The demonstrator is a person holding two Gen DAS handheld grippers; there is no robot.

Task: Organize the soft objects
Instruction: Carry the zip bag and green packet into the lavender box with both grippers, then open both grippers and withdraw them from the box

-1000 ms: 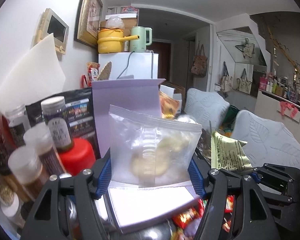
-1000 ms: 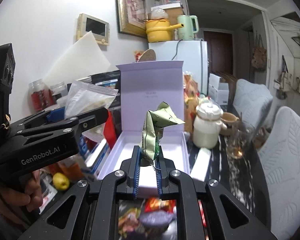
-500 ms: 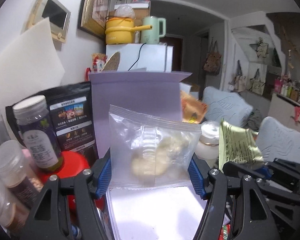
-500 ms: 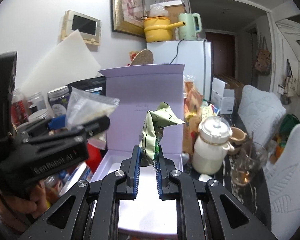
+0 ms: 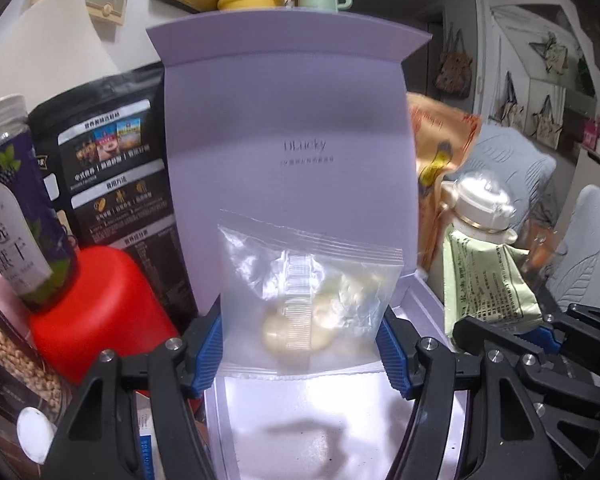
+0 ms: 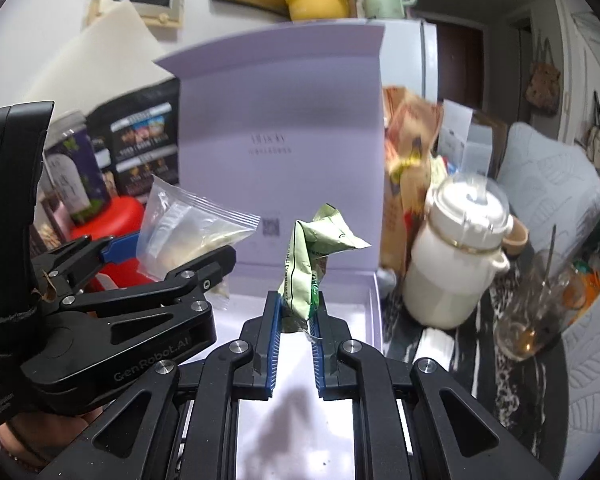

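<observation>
My left gripper [image 5: 302, 334] is shut on a clear plastic packet [image 5: 312, 300] with pale lumps inside, held by its two side edges. It hangs over the open lilac box [image 5: 236, 412], in front of the upright lid [image 5: 288, 152]. In the right wrist view my right gripper [image 6: 296, 312] is shut on a crumpled green packet [image 6: 312, 256] that stands upright above the white floor of the box [image 6: 344, 308]. The left gripper [image 6: 204, 268] with its clear packet [image 6: 188, 228] shows beside it on the left, and the green packet [image 5: 484, 280] appears at the right of the left wrist view.
Left of the box stand a red container [image 5: 96, 312], a black pouch [image 5: 112, 168] and labelled jars [image 5: 12, 220]. To the right are an orange snack bag [image 6: 408, 168], a white lidded pot [image 6: 456, 256] and a glass with a spoon [image 6: 536, 312]. A hand [image 6: 28, 440] holds the left gripper.
Both grippers have moved forward and down toward the lilac box, which now fills the views. The packets stay gripped as before.
</observation>
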